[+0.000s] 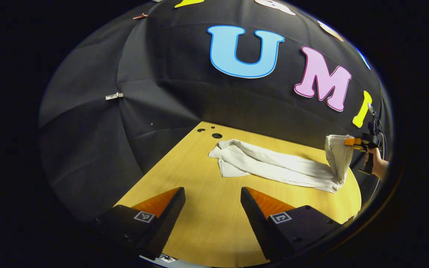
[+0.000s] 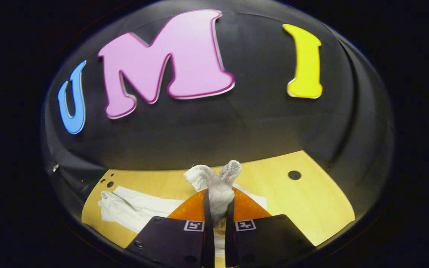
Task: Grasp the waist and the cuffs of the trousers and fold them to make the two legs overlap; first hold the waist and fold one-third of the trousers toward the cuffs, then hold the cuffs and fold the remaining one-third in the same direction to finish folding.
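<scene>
The right gripper (image 2: 218, 208) clamps one end of the trousers (image 1: 274, 167), lifted off the table (image 1: 207, 223); the left gripper (image 1: 212, 208) hangs wide apart, empty; risk: a single-ended pull may drag or twist the legs, misaligning the overlap.

Wooden table (image 1: 207, 219) with round holes (image 1: 216, 136); perhaps clips (image 1: 114, 96) on the wall.

The left gripper view looks from low over the table's (image 1: 207, 223) near edge toward the back wall, the trousers (image 1: 274, 167) a little way ahead. The right gripper view sits right up against those trousers (image 2: 218, 190), facing the same wall. Both share table (image 2: 311, 201) and trousers.
</scene>
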`<state>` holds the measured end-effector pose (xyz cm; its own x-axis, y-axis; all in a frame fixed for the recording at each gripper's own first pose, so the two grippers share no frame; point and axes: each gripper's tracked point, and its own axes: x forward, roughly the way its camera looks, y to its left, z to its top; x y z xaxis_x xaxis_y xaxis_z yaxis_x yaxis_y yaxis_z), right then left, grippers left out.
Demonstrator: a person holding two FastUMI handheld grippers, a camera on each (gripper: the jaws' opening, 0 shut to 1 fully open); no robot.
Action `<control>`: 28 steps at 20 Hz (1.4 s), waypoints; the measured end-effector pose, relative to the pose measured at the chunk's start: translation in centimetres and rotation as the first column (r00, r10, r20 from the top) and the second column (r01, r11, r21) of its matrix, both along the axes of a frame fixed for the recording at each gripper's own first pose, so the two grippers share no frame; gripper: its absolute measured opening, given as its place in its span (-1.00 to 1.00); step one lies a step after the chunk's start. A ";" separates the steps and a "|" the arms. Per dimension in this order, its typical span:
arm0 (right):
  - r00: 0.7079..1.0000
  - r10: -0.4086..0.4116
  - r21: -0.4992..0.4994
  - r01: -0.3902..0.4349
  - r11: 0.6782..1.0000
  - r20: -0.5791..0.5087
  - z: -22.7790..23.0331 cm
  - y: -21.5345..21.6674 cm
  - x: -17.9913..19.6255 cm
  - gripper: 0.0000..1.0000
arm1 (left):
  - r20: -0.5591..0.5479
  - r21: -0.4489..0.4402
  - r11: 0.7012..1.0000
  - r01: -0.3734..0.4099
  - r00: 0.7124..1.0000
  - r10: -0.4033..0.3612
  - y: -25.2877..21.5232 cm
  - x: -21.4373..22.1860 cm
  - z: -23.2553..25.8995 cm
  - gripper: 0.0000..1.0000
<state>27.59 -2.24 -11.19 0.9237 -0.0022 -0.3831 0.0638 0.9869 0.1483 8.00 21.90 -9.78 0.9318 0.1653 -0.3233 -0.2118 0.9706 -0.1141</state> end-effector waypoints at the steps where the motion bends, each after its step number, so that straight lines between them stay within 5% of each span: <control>1: 1.000 0.017 0.001 -0.017 1.000 -0.011 -1.2 1.8 0.1 -0.70 | -0.002 0.000 1.000 0.006 1.000 -0.006 0.3 0.0 0.0 0.93; 13: 0.986 0.129 -0.012 -0.131 0.991 -0.110 -10.8 11.5 -1.1 -0.58 | -0.012 -0.030 0.998 0.052 0.999 -0.053 -0.7 1.0 -2.2 0.93; 15: 0.979 0.161 0.045 -0.157 0.987 -0.124 -11.5 13.2 -1.8 -0.17 | -0.016 -0.040 0.997 0.063 0.998 -0.064 -1.4 1.5 -2.4 0.92; 17: 0.975 0.178 0.062 -0.171 0.983 -0.135 -11.9 14.0 -2.7 -0.13 | -0.010 -0.045 0.997 0.067 0.998 -0.068 -1.8 2.5 -2.2 0.93; 20: 0.976 0.183 0.049 -0.178 0.983 -0.122 -10.9 13.9 -4.7 0.89 | 0.024 -0.077 0.994 0.077 0.997 -0.076 -2.7 5.1 -0.9 0.92; 28: 0.995 0.047 0.062 -0.042 0.997 -0.085 -6.6 6.8 -13.6 0.97 | 0.027 -0.157 0.987 -0.020 0.999 0.024 -1.5 16.0 -2.6 0.93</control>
